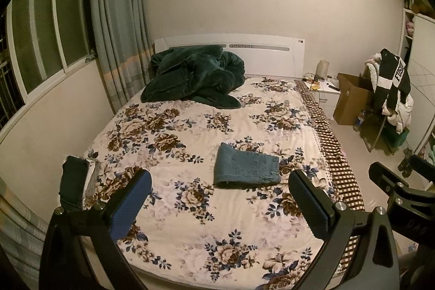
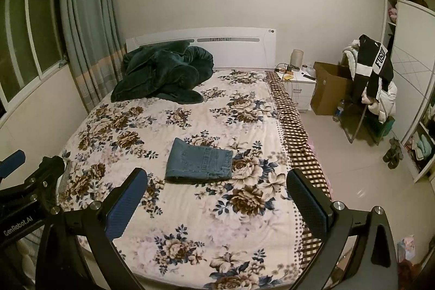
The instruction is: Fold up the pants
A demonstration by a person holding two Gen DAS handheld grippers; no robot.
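The jeans (image 1: 246,166) lie folded on the bed (image 1: 190,222). Left gripper (image 1: 220,205) and right gripper (image 2: 217,201) hang above, jaws wide apart, apparently holding nothing.

We see a bed (image 1: 190,222) with a cream sheet printed in brown and blue flowers. Folded blue jeans (image 1: 246,167) lie flat near its middle. A rumpled dark green blanket (image 1: 194,76) sits by the headboard, and a small stack of folded clothes (image 1: 78,185) rests at the left edge.
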